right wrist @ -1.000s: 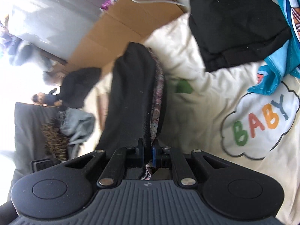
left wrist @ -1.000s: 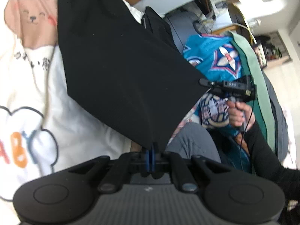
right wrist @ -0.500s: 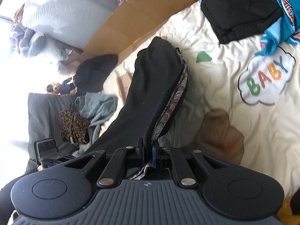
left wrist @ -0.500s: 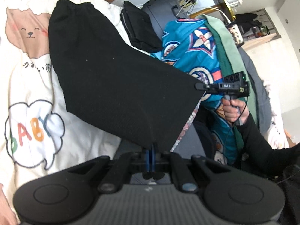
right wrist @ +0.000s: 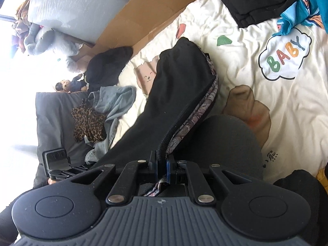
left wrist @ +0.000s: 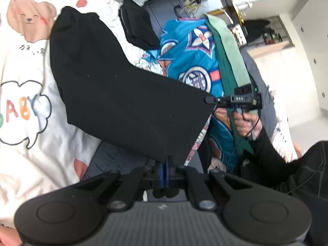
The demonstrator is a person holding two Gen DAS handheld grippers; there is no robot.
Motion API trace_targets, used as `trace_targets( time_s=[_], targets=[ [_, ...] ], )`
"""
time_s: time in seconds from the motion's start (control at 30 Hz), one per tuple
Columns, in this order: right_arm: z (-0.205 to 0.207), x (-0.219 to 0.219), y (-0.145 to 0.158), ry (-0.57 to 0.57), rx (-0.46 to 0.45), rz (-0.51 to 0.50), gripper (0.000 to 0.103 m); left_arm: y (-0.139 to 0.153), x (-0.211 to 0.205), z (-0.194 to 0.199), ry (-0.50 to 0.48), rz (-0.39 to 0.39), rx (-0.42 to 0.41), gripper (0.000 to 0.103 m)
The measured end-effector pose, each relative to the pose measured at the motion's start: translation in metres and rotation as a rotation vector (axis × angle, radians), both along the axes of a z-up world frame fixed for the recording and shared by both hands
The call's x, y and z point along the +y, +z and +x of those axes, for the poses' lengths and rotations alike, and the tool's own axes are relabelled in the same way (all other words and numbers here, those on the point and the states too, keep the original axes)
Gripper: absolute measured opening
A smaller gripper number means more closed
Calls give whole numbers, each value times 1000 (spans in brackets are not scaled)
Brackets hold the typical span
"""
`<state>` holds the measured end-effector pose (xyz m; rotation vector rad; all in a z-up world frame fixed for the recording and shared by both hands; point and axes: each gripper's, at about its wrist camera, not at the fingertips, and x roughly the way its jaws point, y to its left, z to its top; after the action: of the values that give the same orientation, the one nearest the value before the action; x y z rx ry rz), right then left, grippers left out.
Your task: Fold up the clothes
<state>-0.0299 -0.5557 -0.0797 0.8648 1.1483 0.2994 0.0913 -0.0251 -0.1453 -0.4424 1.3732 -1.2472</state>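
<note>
Left wrist view: left gripper (left wrist: pixel 165 165) and right gripper (left wrist: pixel 209 99), fingers clamped, stretch the black garment (left wrist: pixel 123 94) level.

A cream blanket (right wrist: pixel 235 47) printed with bears covers the bed. Flat cardboard (right wrist: pixel 147 18) lies beyond it. A grey cushion (right wrist: pixel 55 110) sits nearby.
</note>
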Motion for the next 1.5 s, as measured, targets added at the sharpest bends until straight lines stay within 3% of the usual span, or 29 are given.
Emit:
trace_targets(
  time_s=[0.33,0.67,1.0,1.4,1.5],
  targets=[
    [38,-14,-17,-103,-13,44,6,-11,5,36,145,-56,-7,3],
    [99,-30,-66,-185,11,51,6,-46,-4,98,283,-39,-24,3],
    [159,-40,-120,-345,44,113,6,-81,-14,156,423,-29,-59,3],
    [193,-20,-178,-678,-64,260,6,-122,-27,200,631,-45,-39,3],
    [196,-17,-185,-728,-77,231,6,-129,-28,206,657,-44,-28,3]
  ],
)
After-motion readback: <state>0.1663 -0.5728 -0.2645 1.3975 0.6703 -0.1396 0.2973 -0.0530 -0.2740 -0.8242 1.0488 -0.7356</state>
